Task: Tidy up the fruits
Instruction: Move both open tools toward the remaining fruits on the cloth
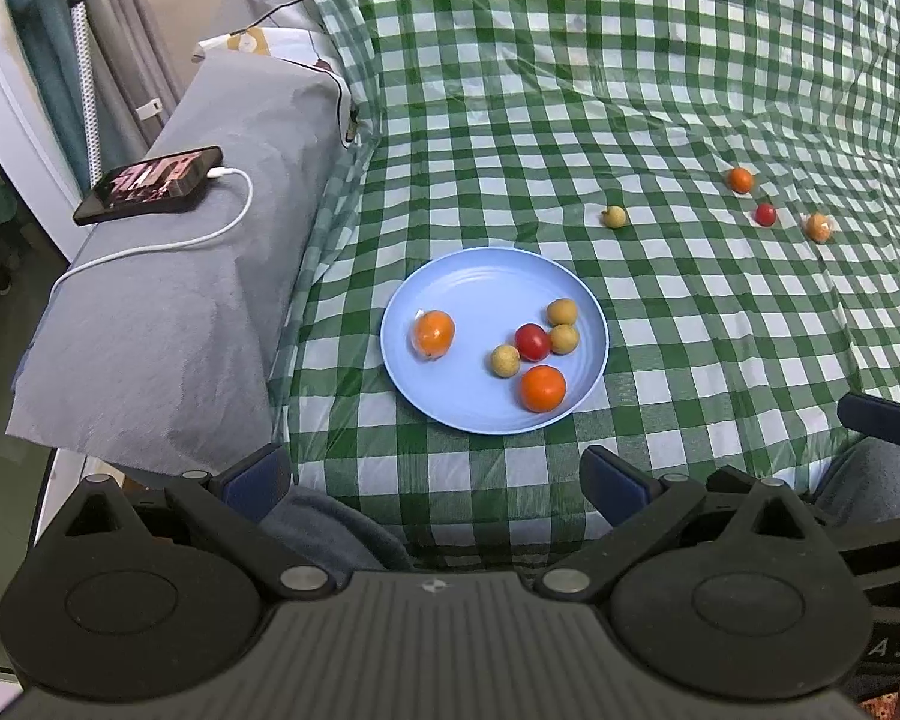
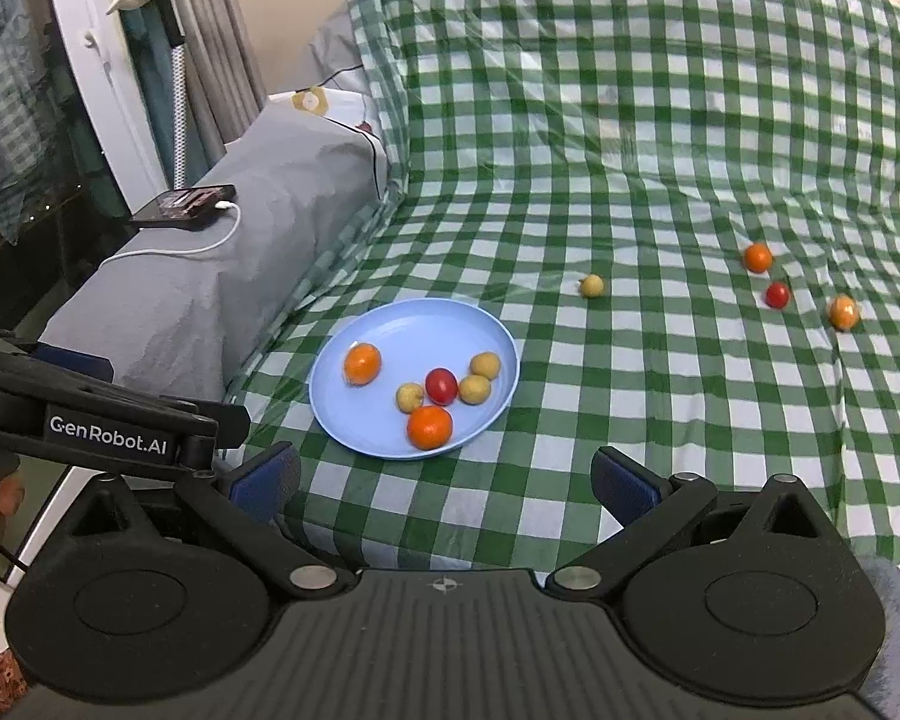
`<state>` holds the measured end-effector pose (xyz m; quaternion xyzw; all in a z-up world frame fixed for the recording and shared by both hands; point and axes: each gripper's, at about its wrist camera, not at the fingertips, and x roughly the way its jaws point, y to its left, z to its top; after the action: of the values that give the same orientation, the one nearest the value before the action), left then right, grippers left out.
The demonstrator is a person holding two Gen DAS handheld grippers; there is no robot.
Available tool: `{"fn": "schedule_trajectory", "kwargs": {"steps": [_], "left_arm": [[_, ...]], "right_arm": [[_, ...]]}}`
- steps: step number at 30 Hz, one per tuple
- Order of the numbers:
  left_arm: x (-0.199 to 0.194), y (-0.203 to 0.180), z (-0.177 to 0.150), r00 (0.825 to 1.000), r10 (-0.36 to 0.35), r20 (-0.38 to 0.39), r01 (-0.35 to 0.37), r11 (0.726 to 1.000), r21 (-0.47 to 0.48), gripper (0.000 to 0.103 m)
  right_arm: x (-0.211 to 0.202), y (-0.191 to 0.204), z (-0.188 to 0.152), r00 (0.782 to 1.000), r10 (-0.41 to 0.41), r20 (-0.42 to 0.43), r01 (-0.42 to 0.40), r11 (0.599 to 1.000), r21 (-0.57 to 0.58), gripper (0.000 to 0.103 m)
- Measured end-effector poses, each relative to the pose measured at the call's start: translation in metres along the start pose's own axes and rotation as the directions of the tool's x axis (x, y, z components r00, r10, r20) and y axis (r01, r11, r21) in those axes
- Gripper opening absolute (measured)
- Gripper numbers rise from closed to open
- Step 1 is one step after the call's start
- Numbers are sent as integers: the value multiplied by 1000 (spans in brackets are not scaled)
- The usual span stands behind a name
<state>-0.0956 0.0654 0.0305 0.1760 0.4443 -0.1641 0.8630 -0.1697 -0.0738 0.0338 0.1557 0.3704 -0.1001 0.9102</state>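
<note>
A light blue plate lies on the green checked cloth and holds several fruits: two oranges, a red tomato and three tan longans. Loose on the cloth to the right lie a longan, a small orange, a red tomato and a wrapped orange. My left gripper is open and empty, near the cloth's front edge before the plate. My right gripper is open and empty, to its right.
A grey covered ledge runs along the left, with a phone and its white charging cable on top. The cloth is wrinkled and rises toward the back. Poles and a white frame stand at far left.
</note>
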Motion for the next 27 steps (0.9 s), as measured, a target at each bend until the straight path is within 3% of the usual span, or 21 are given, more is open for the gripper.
{"fn": "schedule_trajectory", "kwargs": {"steps": [12, 27], "left_arm": [[31, -30, 19, 998, -1, -56, 5, 998, 65, 102], [97, -81, 69, 991, -5, -131, 22, 991, 132, 102]], "right_arm": [[27, -48, 8, 998, -11, -68, 22, 988, 152, 102], [78, -109, 27, 991, -56, -123, 85, 966, 242, 102]]}}
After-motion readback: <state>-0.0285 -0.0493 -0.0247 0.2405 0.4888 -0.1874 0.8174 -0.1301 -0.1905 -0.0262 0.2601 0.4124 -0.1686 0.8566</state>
